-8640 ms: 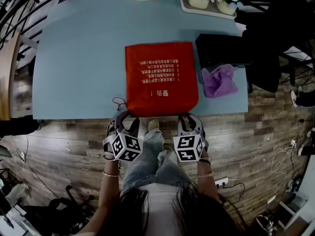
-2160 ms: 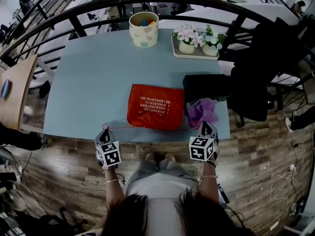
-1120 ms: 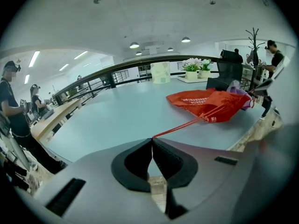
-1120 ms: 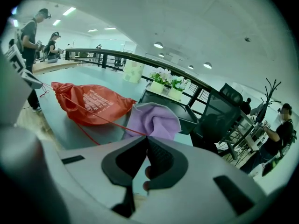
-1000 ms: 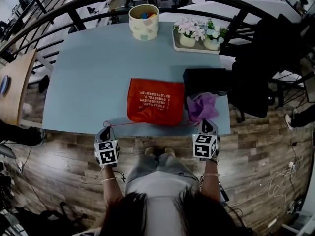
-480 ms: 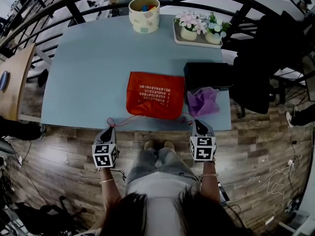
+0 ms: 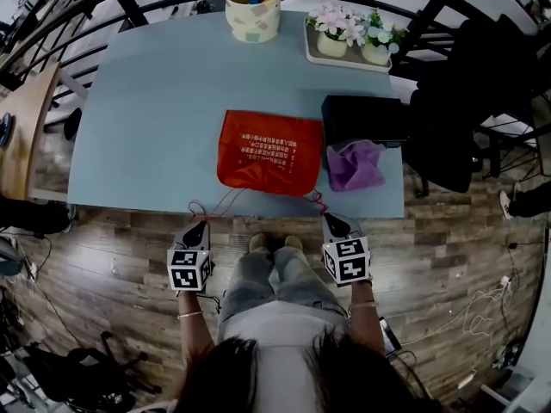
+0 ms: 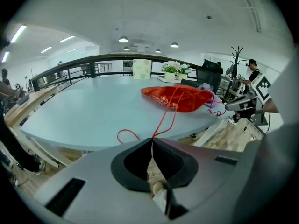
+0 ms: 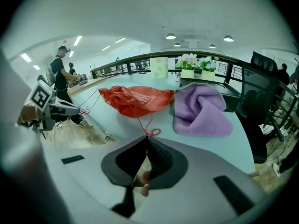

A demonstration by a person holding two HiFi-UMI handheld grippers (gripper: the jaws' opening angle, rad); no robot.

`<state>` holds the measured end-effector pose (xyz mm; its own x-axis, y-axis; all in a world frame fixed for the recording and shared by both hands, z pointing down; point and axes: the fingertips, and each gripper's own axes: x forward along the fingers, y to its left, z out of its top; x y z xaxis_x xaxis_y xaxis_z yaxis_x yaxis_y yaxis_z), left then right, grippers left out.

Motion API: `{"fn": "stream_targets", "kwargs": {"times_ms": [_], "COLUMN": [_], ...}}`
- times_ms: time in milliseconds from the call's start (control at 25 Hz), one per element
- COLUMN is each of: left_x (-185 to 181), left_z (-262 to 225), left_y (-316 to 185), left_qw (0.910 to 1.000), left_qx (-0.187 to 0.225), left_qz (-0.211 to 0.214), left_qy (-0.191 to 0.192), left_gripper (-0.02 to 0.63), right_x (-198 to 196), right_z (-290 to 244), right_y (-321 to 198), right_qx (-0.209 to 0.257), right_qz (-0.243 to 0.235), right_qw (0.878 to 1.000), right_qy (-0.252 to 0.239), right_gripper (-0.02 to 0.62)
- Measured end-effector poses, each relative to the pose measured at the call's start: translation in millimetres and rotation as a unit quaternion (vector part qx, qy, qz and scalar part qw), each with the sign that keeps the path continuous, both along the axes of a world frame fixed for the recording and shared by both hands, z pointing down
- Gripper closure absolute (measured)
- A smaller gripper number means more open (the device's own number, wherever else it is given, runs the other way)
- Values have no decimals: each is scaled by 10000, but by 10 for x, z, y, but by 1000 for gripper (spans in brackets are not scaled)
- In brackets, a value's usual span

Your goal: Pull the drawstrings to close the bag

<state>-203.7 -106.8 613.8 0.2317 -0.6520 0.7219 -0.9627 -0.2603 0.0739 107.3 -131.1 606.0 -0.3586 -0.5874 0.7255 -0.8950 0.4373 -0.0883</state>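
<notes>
Spacing between left gripper (image 7: 200,227) and right gripper (image 7: 328,222) has narrowed since a second ago. Left drawstring (image 7: 219,206) and right drawstring (image 7: 315,200) now sag instead of running taut. Each gripper's jaws are clenched on its cord. Red bag (image 7: 269,151) lies near the front edge of the table (image 7: 155,119) with its mouth gathered, so closure is judged nearly complete. Count: one bag, two drawstrings, one purple cloth (image 7: 355,163).

A purple cloth (image 7: 355,163) lies crumpled at the near right of the light blue table (image 7: 146,119), just in front of a black box (image 7: 362,120). At the far edge stand a cream container (image 7: 253,9) and, to its right, a tray (image 7: 344,61) holding two potted flowers (image 7: 331,20). A black chair (image 7: 461,93) stands off the table's right side.
</notes>
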Motion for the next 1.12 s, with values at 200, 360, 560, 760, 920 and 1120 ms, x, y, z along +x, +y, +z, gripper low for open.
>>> {"fn": "stream_targets", "kwargs": {"times_ms": [200, 360, 560, 760, 920, 1120], "left_x": [143, 218, 323, 438, 492, 567], "left_z": [69, 133, 205, 317, 319, 286], "left_y": [61, 95, 137, 194, 232, 205], "left_qw": [9998, 9996, 9991, 9982, 9982, 9990], "left_qx": [-139, -193, -305, -466, -508, -420], "left_qz": [145, 189, 226, 351, 294, 134], "left_qy": [43, 82, 207, 116, 107, 70], "left_gripper": [586, 586, 584, 584, 584, 583], "right_x": [-85, -110, -87, -71, -58, -12], "right_z": [121, 192, 319, 416, 443, 503], "right_y": [175, 252, 354, 423, 444, 468], "right_qx": [-327, -483, -687, -829, -913, -1053], "right_qz": [-382, -523, -729, -1111, -1296, -1644], "right_qw": [9987, 9975, 9947, 9896, 9867, 9798], "right_qy": [-69, -32, 231, 384, 360, 430], "right_gripper": [568, 568, 568, 568, 568, 566]}}
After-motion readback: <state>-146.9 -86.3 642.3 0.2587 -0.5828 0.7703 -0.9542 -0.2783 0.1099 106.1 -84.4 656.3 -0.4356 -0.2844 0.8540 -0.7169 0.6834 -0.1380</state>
